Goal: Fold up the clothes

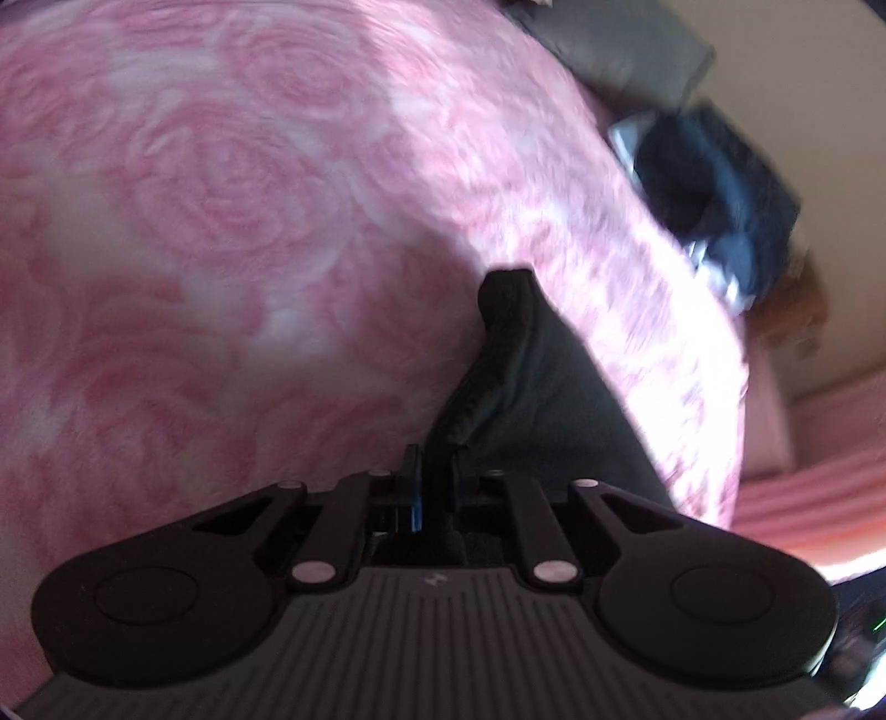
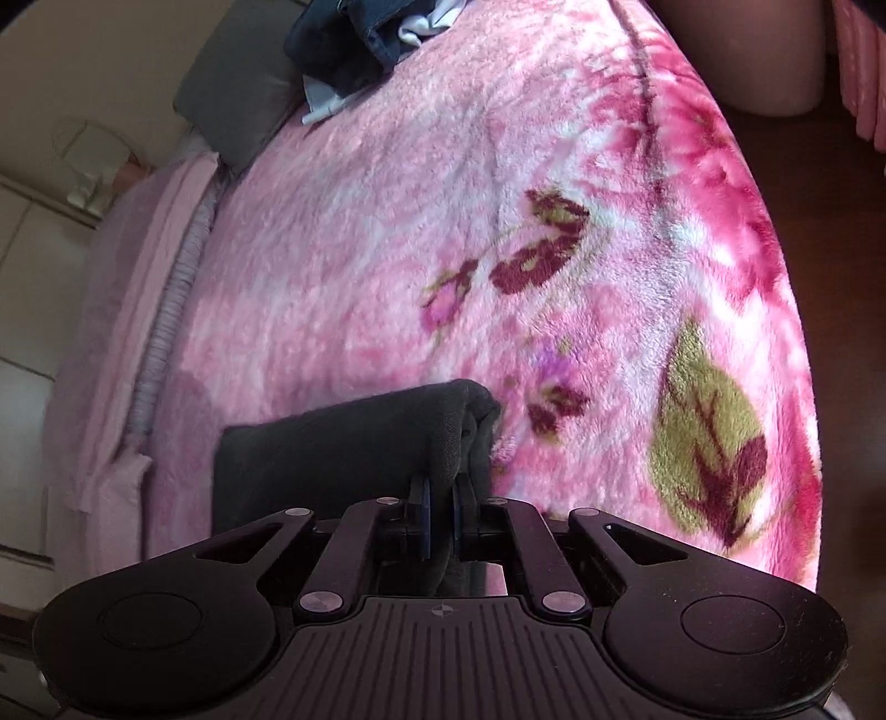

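A dark grey garment (image 1: 531,382) hangs over the pink rose-patterned blanket (image 1: 221,194) in the left wrist view. My left gripper (image 1: 434,476) is shut on its near edge, the cloth rising to a peak beyond the jaws. In the right wrist view the same dark garment (image 2: 354,443) lies as a folded band stretching to the left. My right gripper (image 2: 443,498) is shut on the garment's right end, where several layers bunch between the pads. The blanket (image 2: 443,249) under it shows pink flowers and a green leaf.
A pile of dark blue and pale clothes (image 1: 714,205) lies at the far edge of the bed, also seen as the clothes pile (image 2: 360,44) in the right wrist view. A grey pillow (image 2: 238,105) sits beside it. The bed's edge (image 2: 775,277) drops to dark floor on the right.
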Available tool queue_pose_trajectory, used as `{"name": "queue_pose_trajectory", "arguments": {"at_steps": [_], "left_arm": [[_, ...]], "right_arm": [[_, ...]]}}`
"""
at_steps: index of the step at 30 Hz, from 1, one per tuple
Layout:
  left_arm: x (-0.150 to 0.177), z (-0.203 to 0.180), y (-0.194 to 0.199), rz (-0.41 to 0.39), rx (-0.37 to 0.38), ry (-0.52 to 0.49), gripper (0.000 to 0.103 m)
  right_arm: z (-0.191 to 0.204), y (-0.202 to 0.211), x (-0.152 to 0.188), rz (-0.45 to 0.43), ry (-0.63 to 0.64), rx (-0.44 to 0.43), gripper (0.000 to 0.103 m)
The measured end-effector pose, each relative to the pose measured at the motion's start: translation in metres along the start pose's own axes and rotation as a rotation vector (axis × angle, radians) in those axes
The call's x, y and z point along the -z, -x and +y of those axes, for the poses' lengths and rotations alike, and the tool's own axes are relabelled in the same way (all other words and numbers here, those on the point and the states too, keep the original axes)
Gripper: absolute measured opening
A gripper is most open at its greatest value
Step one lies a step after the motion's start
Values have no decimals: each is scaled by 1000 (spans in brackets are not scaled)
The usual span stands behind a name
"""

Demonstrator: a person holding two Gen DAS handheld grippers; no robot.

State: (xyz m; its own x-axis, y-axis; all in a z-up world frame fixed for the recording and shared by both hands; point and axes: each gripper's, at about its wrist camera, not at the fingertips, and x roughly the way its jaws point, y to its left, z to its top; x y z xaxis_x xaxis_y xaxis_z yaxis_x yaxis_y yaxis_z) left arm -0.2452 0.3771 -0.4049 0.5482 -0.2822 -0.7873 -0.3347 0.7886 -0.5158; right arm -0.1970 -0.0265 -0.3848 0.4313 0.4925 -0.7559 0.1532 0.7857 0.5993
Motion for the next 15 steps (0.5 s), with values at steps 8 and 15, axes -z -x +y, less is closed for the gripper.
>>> {"name": "queue_pose_trajectory", "arguments": {"at_steps": [8,15], "left_arm": [[15,8,53,75,17,50,39],[38,9,61,44,23,18,7]], "right_arm": [[-12,46,6,64,-105,-59,47],[-8,46,53,144,-120,-132,11]]}}
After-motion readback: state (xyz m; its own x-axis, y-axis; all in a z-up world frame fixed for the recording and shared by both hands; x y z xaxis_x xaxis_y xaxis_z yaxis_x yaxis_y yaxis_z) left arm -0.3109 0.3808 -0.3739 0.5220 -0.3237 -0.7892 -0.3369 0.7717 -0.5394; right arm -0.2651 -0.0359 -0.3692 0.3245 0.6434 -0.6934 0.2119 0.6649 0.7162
